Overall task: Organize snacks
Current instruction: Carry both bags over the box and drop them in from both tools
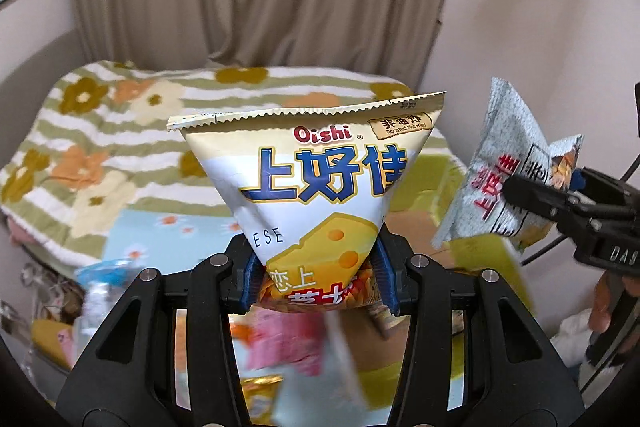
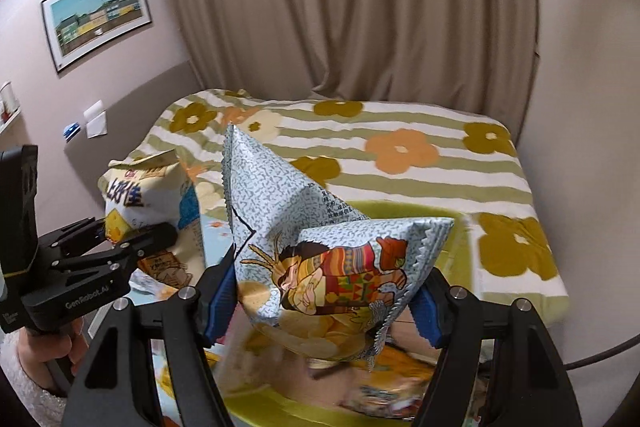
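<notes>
Left wrist view: left gripper (image 1: 320,273) clamps cheese chip bag (image 1: 316,195); right gripper (image 2: 326,301) clamps patterned chip bag (image 2: 320,251); both unplaced, sorting remains.

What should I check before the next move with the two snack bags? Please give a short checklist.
1. Left tongs shut on the cheese snack bag: ok.
2. Right tongs shut on the grey patterned bag: ok.
3. Both bags lifted clear of the bed: ok.
4. Bags apart from each other: ok.
5. Grey bag crumpled but unbroken: cannot tell.
6. Place to put them, below the bags: cannot tell, blurred.
</notes>
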Available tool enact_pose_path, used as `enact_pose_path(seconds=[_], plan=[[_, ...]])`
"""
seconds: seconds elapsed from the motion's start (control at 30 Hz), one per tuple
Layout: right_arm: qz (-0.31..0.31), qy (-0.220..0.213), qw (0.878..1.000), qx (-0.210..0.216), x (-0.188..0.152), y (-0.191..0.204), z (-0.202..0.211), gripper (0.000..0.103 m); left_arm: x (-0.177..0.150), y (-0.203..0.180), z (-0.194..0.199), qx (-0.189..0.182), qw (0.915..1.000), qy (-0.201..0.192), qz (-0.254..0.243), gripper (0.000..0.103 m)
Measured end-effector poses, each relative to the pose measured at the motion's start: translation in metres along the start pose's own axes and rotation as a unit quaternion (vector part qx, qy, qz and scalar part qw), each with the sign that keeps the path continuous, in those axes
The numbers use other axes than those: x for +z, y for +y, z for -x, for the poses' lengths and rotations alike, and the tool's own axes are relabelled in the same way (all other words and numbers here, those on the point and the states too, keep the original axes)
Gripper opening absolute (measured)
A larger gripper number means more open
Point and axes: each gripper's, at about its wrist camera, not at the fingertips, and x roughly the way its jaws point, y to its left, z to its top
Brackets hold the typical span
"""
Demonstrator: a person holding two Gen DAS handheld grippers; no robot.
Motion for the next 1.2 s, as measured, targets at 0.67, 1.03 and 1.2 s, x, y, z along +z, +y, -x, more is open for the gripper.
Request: enact_pose_path(seconds=[0.67, 1.03, 1.2], plan=[[-0.071, 0.052, 0.994, -0.071, -0.007, -0.080, -0.054, 0.068, 0.026, -0.053, -0.153, -0.018, 0.9881, 0.141, -0.058, 0.043], [-0.090, 0.066, 0.990, -0.087, -0.006, -0.082, -0.064, 0.068, 0.027, -0.066, -0.151, -0.012, 0.9845, 0.144, -0.100, 0.102], [-0.094, 0.073, 0.989, -0.084, -0.005, -0.080, -0.068, 0.069, 0.026, -0.064, -0.142, -0.007, 0.9848, 0.140, -0.102, 0.102]])
